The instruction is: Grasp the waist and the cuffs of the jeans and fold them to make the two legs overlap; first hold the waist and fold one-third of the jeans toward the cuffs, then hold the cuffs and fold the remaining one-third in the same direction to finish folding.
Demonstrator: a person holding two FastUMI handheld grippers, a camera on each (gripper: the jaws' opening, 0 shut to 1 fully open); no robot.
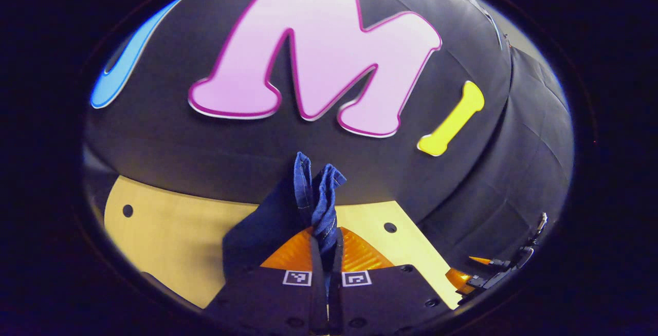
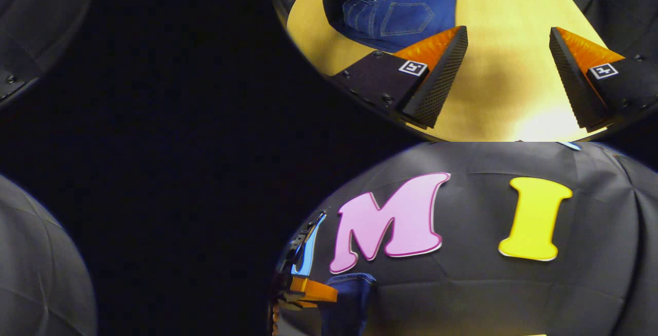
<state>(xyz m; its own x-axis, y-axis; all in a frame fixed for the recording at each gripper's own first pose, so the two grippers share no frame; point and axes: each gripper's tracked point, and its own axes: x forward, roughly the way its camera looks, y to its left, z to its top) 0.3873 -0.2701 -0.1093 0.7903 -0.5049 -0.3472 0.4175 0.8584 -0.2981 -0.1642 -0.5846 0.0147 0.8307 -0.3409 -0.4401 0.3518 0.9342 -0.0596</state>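
My left gripper (image 1: 327, 254) pinches a bunched edge of the jeans (image 1: 316, 197) lifted above the table (image 1: 169, 228), which I judge a fold in progress; which end it holds I cannot tell. Next I must carry the denim across and lay it flat. My right gripper (image 2: 506, 76) hangs wide and empty over the table, its view alone revealing the back pockets lying there.

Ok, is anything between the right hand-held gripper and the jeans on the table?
Nothing visible. The right hand-held gripper is open over bare table, and the jeans lie just beyond one finger, unobstructed.
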